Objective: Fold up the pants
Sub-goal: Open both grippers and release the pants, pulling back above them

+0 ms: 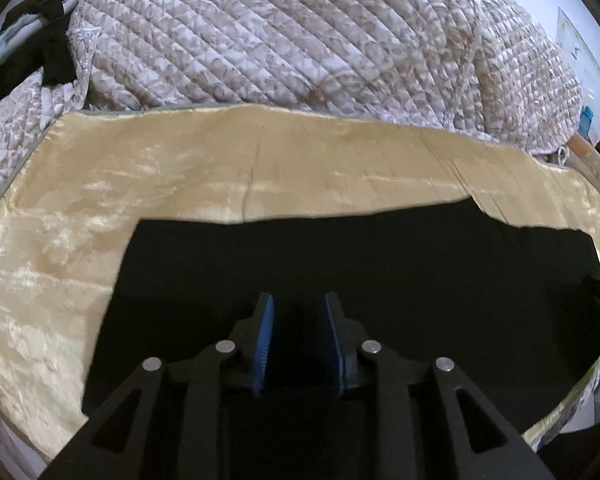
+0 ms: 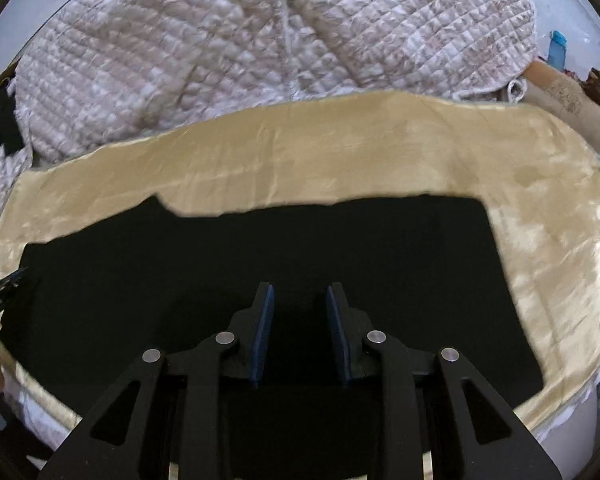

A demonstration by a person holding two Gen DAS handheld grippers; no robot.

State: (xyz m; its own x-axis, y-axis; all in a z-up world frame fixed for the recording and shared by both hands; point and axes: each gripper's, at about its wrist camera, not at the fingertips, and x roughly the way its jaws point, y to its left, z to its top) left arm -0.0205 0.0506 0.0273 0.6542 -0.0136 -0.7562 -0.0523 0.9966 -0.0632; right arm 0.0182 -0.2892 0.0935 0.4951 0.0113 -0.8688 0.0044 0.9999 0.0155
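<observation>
Since the black pants (image 1: 340, 264) lie flat on the gold sheet (image 1: 100, 184), the left gripper (image 1: 300, 300) and right gripper (image 2: 300, 292), both jaws spread wide and empty, should pinch matching edges evenly.

Left hand-held gripper (image 1: 300, 300) and right hand-held gripper (image 2: 300, 292) gape.

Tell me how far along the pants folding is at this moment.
Done: the black pants lie spread flat on the gold satin cloth, in front of the quilted blanket. In hand: nothing; the left gripper and right gripper are both open over the fabric. Left: gripping and folding; how many folds exist already is unclear.
</observation>
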